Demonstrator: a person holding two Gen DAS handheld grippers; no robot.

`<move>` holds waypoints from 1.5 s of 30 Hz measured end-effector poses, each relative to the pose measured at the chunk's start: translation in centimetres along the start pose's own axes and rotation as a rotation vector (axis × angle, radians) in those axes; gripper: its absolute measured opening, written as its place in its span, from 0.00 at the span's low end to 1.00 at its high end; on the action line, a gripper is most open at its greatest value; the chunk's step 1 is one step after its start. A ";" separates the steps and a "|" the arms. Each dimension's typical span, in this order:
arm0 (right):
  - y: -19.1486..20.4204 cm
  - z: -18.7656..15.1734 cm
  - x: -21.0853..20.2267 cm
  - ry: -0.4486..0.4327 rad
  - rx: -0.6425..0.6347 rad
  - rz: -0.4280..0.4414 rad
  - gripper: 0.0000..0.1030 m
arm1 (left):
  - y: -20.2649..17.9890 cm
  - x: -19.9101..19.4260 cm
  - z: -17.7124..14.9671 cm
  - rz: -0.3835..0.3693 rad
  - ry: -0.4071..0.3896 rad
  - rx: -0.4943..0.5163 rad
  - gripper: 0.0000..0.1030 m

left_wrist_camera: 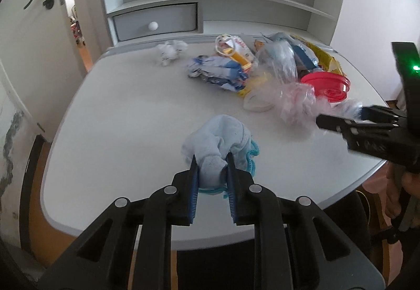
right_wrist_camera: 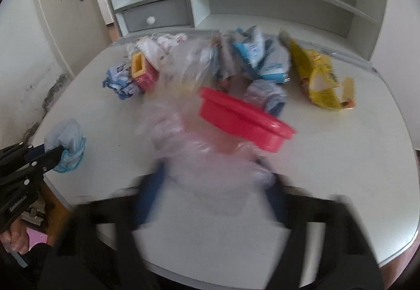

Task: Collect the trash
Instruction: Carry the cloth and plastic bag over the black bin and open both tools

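Trash: left claw (left_wrist_camera: pixel 212 162) pinches blue cloth (left_wrist_camera: pixel 220 140), right claw (right_wrist_camera: pixel 215 185) grips clear bag (right_wrist_camera: pixel 199 148)

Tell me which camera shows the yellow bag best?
The right wrist camera. There the yellow bag lies in plain sight on the desk, torn open, with nothing in front of it. In the left wrist camera only a small yellow strip shows behind the other wrappers and the red lid.
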State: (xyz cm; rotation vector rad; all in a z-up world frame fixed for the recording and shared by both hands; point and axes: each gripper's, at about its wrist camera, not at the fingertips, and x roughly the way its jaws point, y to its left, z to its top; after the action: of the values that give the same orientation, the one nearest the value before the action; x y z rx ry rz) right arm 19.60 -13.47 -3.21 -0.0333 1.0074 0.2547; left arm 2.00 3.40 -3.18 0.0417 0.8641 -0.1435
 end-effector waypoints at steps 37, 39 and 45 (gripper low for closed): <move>-41.3 -41.6 -14.2 0.191 1.084 -0.514 0.16 | -56.9 15.3 -11.0 -0.764 0.407 0.667 0.18; -42.0 -42.8 -13.1 0.233 1.108 -0.508 0.16 | -58.4 18.5 -12.9 -0.751 0.466 0.670 0.18; -43.3 -45.3 -9.9 0.306 1.165 -0.449 0.16 | -59.5 22.5 -15.7 -0.714 0.563 0.669 0.18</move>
State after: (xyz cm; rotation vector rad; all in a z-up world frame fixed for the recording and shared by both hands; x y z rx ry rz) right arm -13.32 -64.00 -23.06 0.7703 1.2937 -0.7876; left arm -3.89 -56.46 -29.19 0.4159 1.3315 -1.1302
